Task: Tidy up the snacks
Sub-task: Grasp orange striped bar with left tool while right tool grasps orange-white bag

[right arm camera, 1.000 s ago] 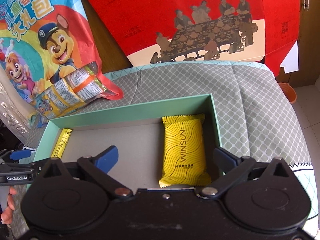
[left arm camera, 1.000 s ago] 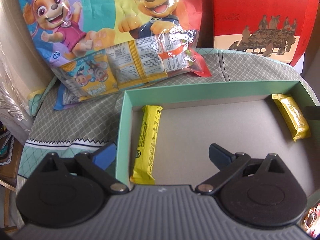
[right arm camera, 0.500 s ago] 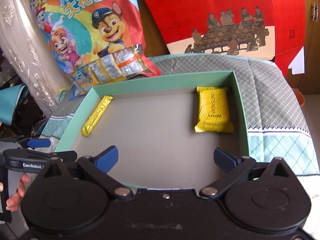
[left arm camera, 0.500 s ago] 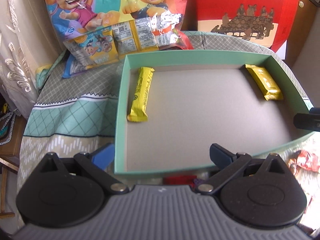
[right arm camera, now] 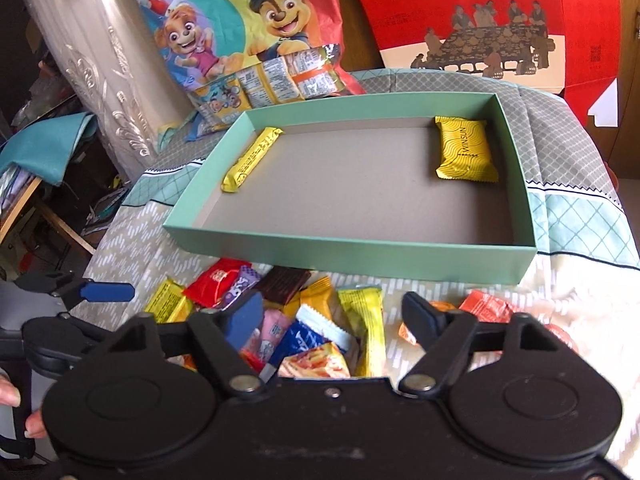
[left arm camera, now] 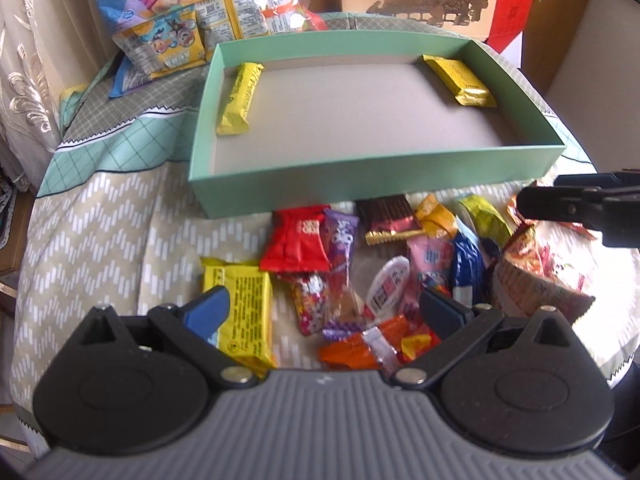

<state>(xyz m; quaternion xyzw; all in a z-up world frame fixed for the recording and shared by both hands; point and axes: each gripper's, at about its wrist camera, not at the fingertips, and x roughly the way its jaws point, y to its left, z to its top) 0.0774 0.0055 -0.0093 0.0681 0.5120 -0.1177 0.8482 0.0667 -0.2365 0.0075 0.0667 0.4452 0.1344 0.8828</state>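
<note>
A shallow green box (left arm camera: pixel 360 184) (right arm camera: pixel 340 248) sits on the cloth-covered table. Inside it, a long yellow bar (left arm camera: pixel 240 98) (right arm camera: pixel 252 160) lies along the left wall and a flat yellow packet (left arm camera: pixel 460 80) (right arm camera: pixel 464 148) lies at the far right. A pile of several mixed snacks (left arm camera: pixel 296 244) (right arm camera: pixel 364 320) is in front of the box. My left gripper (left arm camera: pixel 324 308) hovers open over the pile's left part, holding nothing. My right gripper (right arm camera: pixel 332 316) hangs over the pile's right part with its jaws closing. Snacks lie below the gap, but nothing is pinched.
A cartoon gift bag (left arm camera: pixel 180 0) (right arm camera: pixel 240 20) of snacks and a red box (left arm camera: pixel 440 0) (right arm camera: pixel 480 20) stand behind the green box. A pale curtain (right arm camera: pixel 100 60) hangs at the left. A person's hand (right arm camera: pixel 12 400) shows at the left edge.
Both grippers have drawn back from over the green box toward the near side, bringing the snack pile into view. The right gripper's fingers have come closer together.
</note>
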